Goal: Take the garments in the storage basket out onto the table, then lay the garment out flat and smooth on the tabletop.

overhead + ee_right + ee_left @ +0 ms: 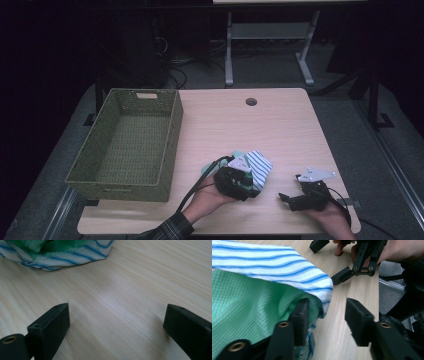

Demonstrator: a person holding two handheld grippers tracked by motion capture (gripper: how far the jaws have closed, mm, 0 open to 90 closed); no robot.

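no brand, label or writing can be read on anything here.

your left tongs (pixel 248 176) sit at the bundle of cloths (pixel 259 166), which lies on the tabletop (pixel 280 125) near its front edge, a little right of the middle. the bundle is a white cloth with blue stripes (pixel 274 265) wrapped over a green waffle-weave cloth (pixel 249 305). in the high view its long axis runs from front left to back right, with the rounded striped end pointing away from you and to the right. in the left gripper view, 1 jaw of your left tongs lies against the green cloth at the folded edge, and the other jaw stands apart over bare wood, so the tongs are released and grip nothing; the stripes run along the fold.

your right tongs (pixel 289 198) rest low at the front right of the tabletop, near the bundle but not touching it. their jaws stand wide apart in the right gripper view, with only bare wood (pixel 120 302) between them, so they are released too. the striped edge of the bundle (pixel 62 261) shows ahead of them.

a green woven basket (pixel 170 145) stands on the left side of the tabletop, well apart from the bundle, its long side running front to back. a round cable hole (pixel 251 102) is at the back edge. nothing lies between the bundle and the basket.
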